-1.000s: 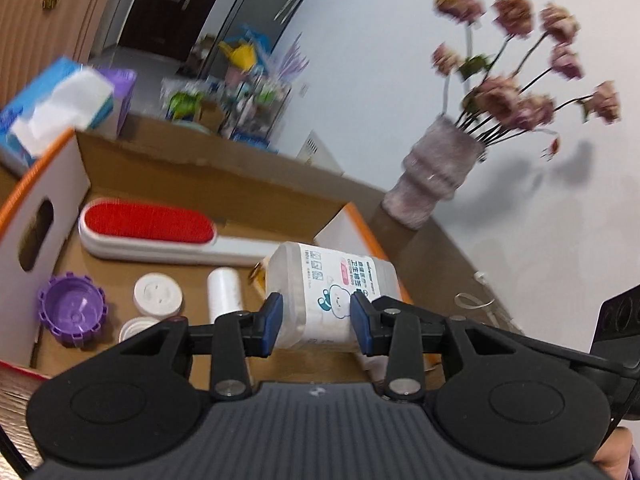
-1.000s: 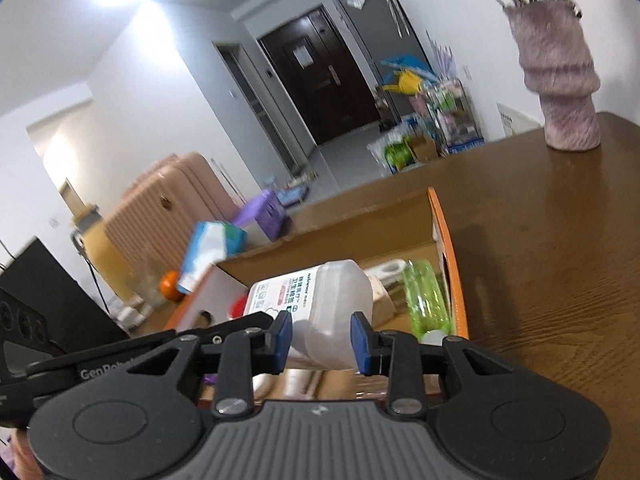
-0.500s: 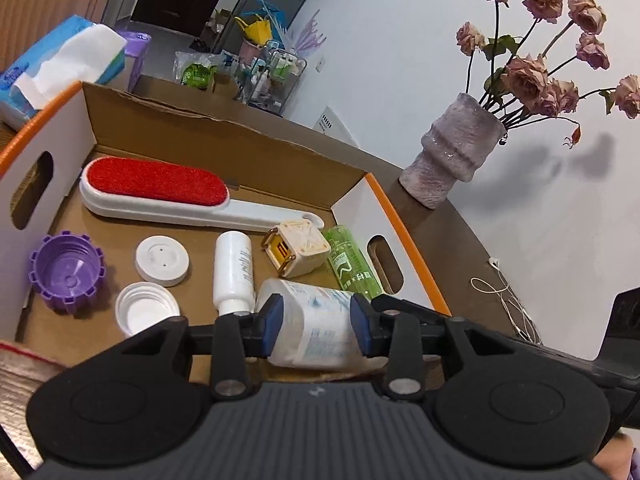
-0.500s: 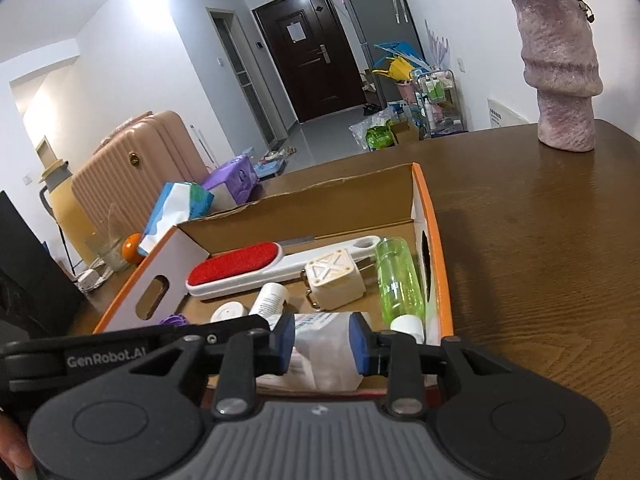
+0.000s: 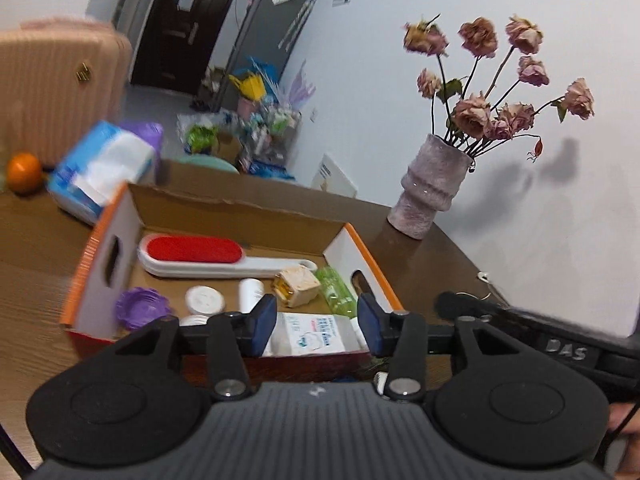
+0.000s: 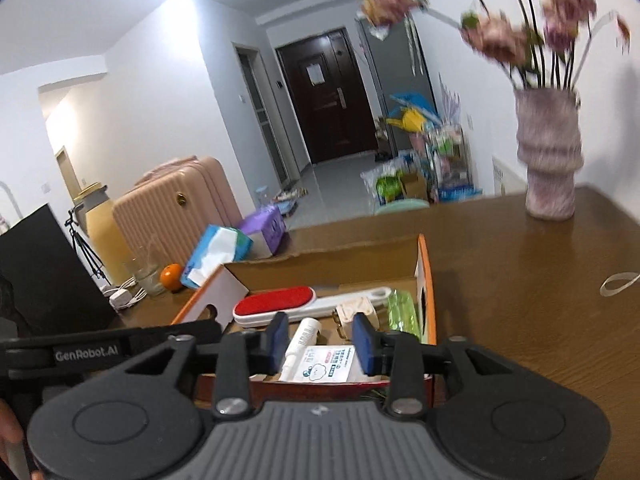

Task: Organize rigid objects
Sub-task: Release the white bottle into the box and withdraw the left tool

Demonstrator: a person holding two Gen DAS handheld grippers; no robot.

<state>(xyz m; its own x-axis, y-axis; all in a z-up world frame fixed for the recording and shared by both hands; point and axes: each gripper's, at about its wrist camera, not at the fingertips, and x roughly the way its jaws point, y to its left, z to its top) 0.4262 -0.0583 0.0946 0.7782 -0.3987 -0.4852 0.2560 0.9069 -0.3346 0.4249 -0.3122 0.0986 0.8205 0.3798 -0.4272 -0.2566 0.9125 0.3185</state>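
An orange-edged cardboard box (image 5: 100,240) (image 6: 425,276) sits on the wooden table. A clear labelled bottle (image 5: 316,334) (image 6: 328,364) lies inside at its near wall. Also inside are a red lint brush (image 5: 196,250) (image 6: 276,300), a small white bottle (image 5: 250,290) (image 6: 306,330), a beige cube (image 5: 298,286), a green bottle (image 5: 334,290) (image 6: 402,310), a purple cap (image 5: 140,308) and a white lid (image 5: 204,298). My left gripper (image 5: 316,326) is open and empty, held back above the near wall. My right gripper (image 6: 320,344) is open and empty, likewise.
A vase of dried roses (image 5: 428,192) (image 6: 550,172) stands at the table's far right. A tissue pack (image 5: 100,172) (image 6: 218,252) and an orange (image 5: 24,172) (image 6: 172,276) lie left of the box. A white loop (image 6: 618,282) lies on the table at right.
Both grippers lowered the clear bottle into the box, opened and let go of it, then pulled back and up. The bottle now lies on the box floor.
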